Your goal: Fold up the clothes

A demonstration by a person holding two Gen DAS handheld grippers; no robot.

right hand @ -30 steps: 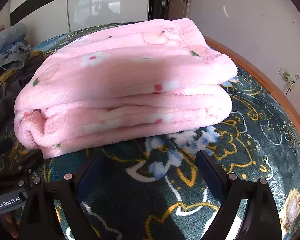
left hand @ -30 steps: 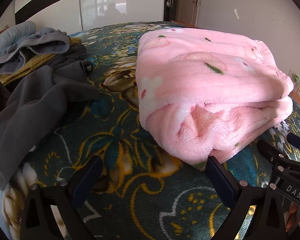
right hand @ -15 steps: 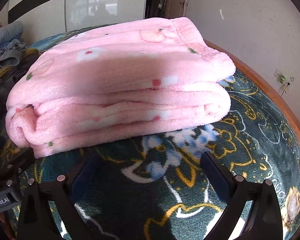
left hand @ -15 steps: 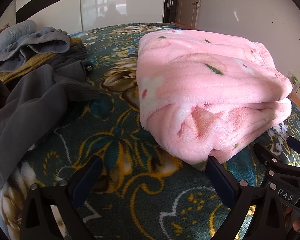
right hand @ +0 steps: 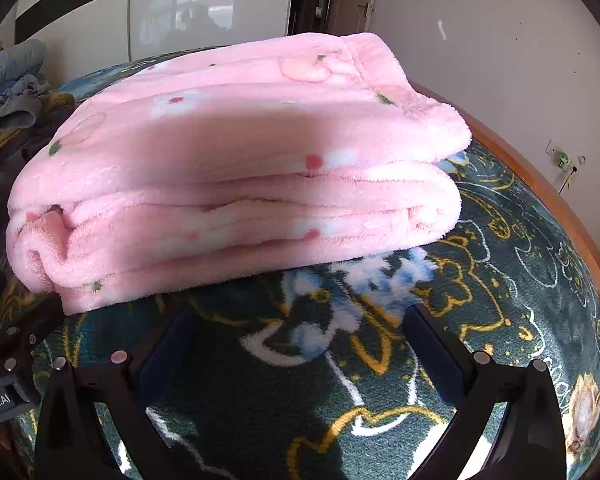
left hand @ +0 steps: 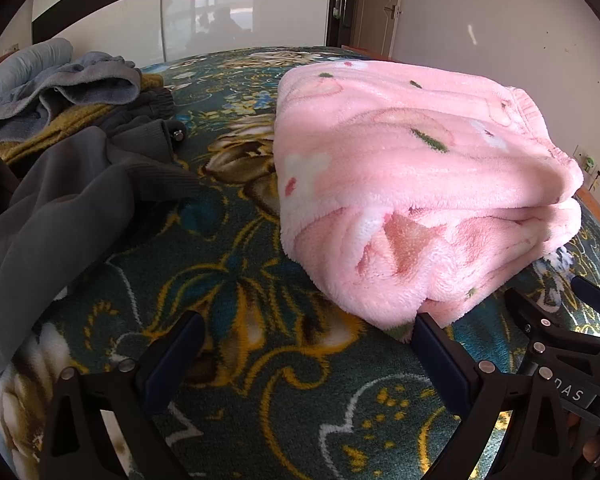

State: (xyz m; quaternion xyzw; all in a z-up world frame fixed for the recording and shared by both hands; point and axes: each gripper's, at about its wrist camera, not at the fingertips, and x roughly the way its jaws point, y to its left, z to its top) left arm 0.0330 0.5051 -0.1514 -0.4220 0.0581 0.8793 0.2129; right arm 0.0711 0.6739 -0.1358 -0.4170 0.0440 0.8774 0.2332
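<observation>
You have the bed (left hand: pixel 260 360) as your work surface, its dark floral cover (right hand: pixel 500 280) bare in front of both tools, which leaves you room to lay out another garment, by my reading.

The pink fleece garment (right hand: pixel 240 168) is the biggest thing on it. In the right wrist view it sits square ahead and just beyond the fingers, folded into a thick stack with its layered edges facing you. In the left wrist view it lies to the right, its near corner just past the right-hand finger. It lies flat, and I judge this piece finished, which is why neither tool has hold of it.

To the far left lies the unfolded heap: a dark grey garment (left hand: pixel 68 208) sprawled nearest you, a mustard piece (left hand: pixel 72 120) under it, and a lighter grey-blue garment (left hand: pixel 72 88) bunched on top at the far side. They are well apart from the pink stack, likely so that done and undone stay separate.

Your left gripper (left hand: pixel 304 340) hangs over bare cover with its jaws spread wide and nothing between them. Your right gripper (right hand: pixel 296 328) is likewise released and empty, jaws wide, just near of the pink stack's front edge. The right gripper also shows at the lower right of the left view, close alongside.
</observation>
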